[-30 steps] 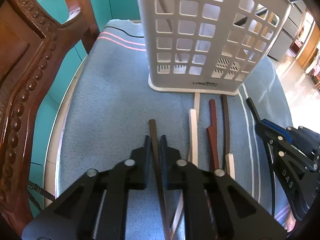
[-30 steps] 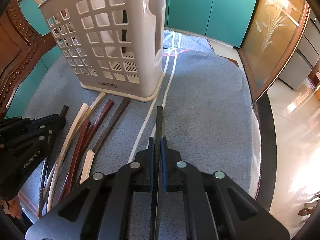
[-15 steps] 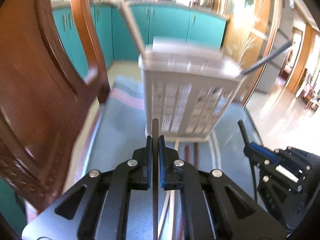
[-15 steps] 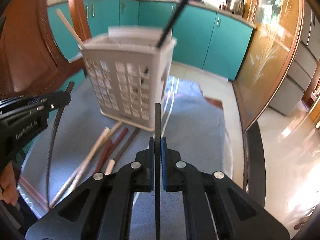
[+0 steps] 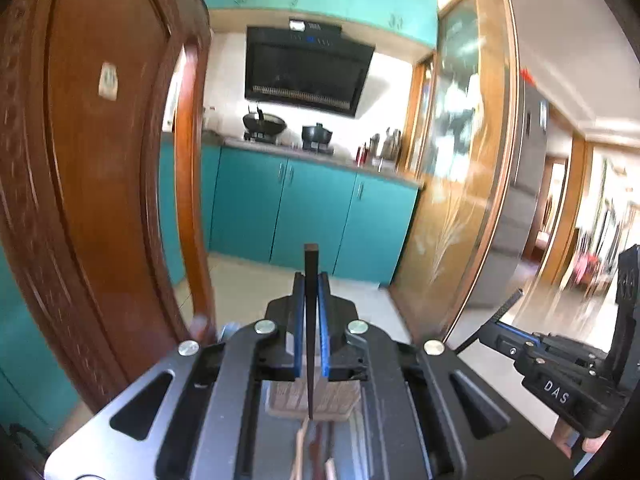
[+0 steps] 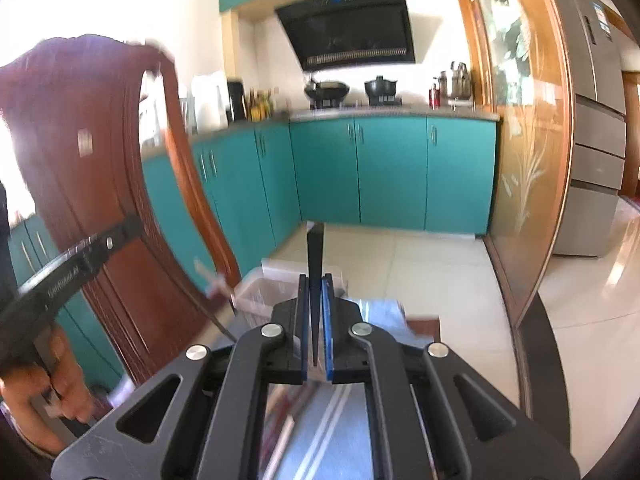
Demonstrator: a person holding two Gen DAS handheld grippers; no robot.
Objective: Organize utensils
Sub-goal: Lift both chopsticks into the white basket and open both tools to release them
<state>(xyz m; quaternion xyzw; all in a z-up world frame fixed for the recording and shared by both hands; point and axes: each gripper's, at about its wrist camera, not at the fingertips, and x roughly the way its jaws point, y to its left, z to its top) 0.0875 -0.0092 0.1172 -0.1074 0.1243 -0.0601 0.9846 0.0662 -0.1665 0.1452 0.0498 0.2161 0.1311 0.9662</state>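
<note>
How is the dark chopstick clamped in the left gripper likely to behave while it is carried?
The dark chopstick looks straight and stiff, so probably no droop. It is thin and likely light. Pinched at one spot by the left gripper, it might pivot if knocked.

A home kitchen — teal cabinets [image 6: 392,172] run under a counter with a wok [image 6: 327,90] and a black pot [image 6: 380,85] on the stove, a dark range hood [image 6: 352,28] above, and a steel fridge [image 6: 596,128] — beside a carved wooden chair [image 5: 80,184].

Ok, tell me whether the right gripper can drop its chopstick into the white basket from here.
Probably yes: the right gripper holds its dark chopstick above the white basket, with nothing between them.
</note>
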